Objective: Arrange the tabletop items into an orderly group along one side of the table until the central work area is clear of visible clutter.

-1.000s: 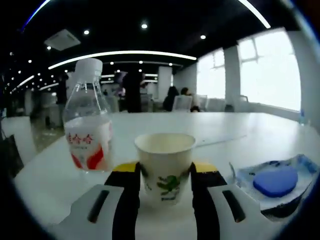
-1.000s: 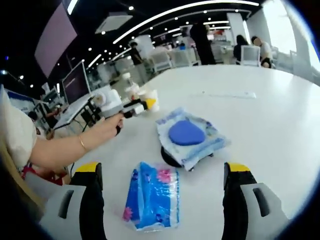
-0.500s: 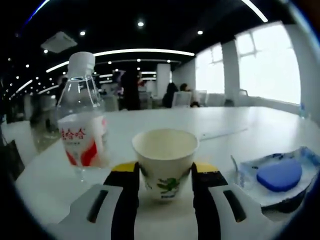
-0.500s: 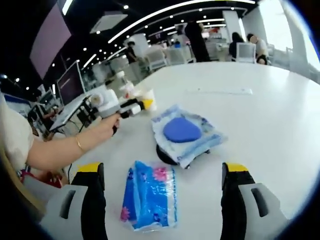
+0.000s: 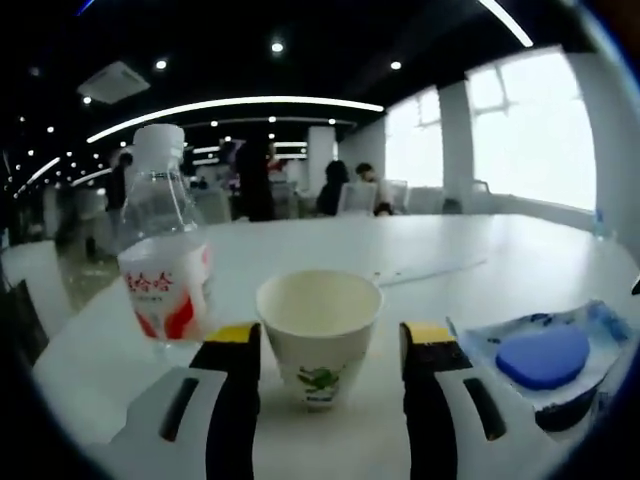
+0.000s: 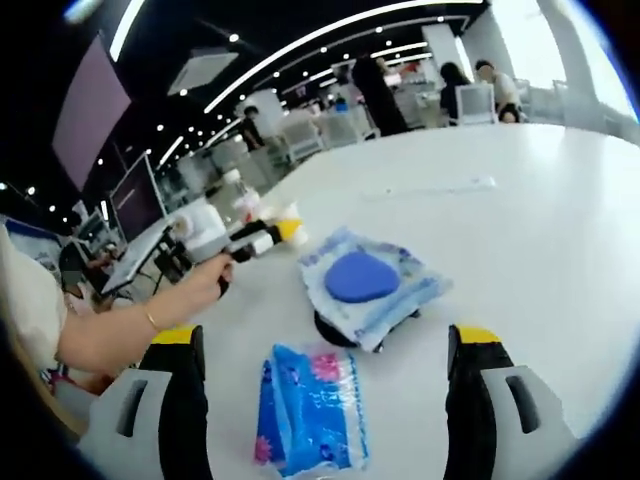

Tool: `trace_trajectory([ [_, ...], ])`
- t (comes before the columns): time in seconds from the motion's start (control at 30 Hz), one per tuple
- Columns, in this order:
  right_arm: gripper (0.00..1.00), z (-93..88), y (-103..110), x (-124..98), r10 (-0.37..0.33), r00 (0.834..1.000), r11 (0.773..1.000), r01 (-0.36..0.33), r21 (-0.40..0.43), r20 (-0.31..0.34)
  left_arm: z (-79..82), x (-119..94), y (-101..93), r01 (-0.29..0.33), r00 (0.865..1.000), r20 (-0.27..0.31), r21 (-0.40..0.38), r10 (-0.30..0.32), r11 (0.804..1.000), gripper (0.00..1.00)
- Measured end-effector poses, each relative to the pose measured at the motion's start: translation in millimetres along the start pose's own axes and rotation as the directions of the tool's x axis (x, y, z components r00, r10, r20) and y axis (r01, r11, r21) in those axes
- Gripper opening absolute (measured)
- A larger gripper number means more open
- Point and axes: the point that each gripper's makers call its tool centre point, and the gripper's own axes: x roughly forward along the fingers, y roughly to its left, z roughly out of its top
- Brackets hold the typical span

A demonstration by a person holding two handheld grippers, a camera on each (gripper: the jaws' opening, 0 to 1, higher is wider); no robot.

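Observation:
A white paper cup [image 5: 318, 335] with a green print stands on the white table [image 5: 330, 245], between the jaws of my left gripper [image 5: 328, 336]. The jaws are open, with a gap on each side of the cup. Just left of the cup stands a clear water bottle [image 5: 165, 270] with a red and white label. A blue pad in a clear packet [image 5: 545, 355] lies to the right. In the right gripper view, a blue tissue pack [image 6: 310, 410] lies between the wide-open jaws of my right gripper [image 6: 325, 340]. The blue pad packet [image 6: 365, 280] sits beyond it, and a hand holds the left gripper [image 6: 255, 240] at the cup.
A thin pale strip [image 6: 430, 187] lies flat further out on the table. A dark round object [image 6: 335, 325] sits under the packet's near edge. The table's edge runs close to the bottle on the left. Chairs, desks and people fill the room behind.
My left gripper's jaws have spread apart and let go of the paper cup, which stays standing beside the bottle. The right gripper stays open over the tissue pack.

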Motion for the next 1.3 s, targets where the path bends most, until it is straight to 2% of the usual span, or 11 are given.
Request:
trace_trajectory([
  [0.1,1.00,0.6,-2,1,-0.008,1.000,1.000,0.008,0.016,0.009,4.1,-6,-3.1,0.011,1.000,0.003,-0.005,-0.011,1.000,0.60],
  [0.13,1.00,0.1,-3,1,-0.011,1.000,1.000,0.011,0.017,0.005,6.5,-9,-7.3,0.037,0.999,0.004,-0.013,-0.037,0.999,0.65],
  [0.2,0.99,2.1,-4,0,-0.018,1.000,1.000,0.018,0.006,0.017,6.5,-12,-7.4,0.039,0.999,-0.011,-0.007,-0.039,0.999,0.77],
  [0.27,1.00,2.8,-10,-1,-0.044,0.999,0.999,0.044,-0.018,0.020,10.4,-18,-9.3,0.056,0.998,0.004,0.019,-0.057,0.998,0.80],
  [0.33,1.00,2.7,-13,-2,-0.055,0.998,0.998,0.055,-0.038,0.016,11.5,-23,-10.7,0.072,0.997,-0.008,0.016,-0.072,0.997,0.85],
  [0.47,1.00,10.2,-13,-3,-0.045,0.998,0.999,0.046,-0.009,0.036,12.3,-33,-16.1,0.102,0.994,-0.033,0.026,-0.101,0.994,0.98],
  [0.57,1.00,16.1,-14,-1,-0.051,0.998,0.998,0.052,-0.035,0.042,10.3,-41,-21.4,0.127,0.991,-0.055,0.029,-0.125,0.992,0.99],
  [0.63,1.00,20.8,-13,0,-0.031,0.998,1.000,0.031,-0.003,0.054,7.0,-46,-22.5,0.134,0.988,-0.083,0.025,-0.132,0.991,0.99],
  [0.9,1.00,26.7,-14,8,-0.030,0.998,1.000,0.029,0.009,0.057,10.2,-60,-32.5,0.164,0.984,-0.085,0.066,-0.158,0.984,0.99],
  [1.13,1.00,17.9,-25,19,-0.065,0.998,0.998,0.064,0.023,0.024,9.9,-66,-38.1,0.193,0.979,-0.090,0.095,-0.184,0.977,0.99],
  [1.3,0.99,9.2,-29,27,-0.071,0.998,0.995,0.070,0.075,0.002,-1.8,-66,-42.8,0.210,0.972,-0.127,0.111,-0.196,0.971,0.97],
])
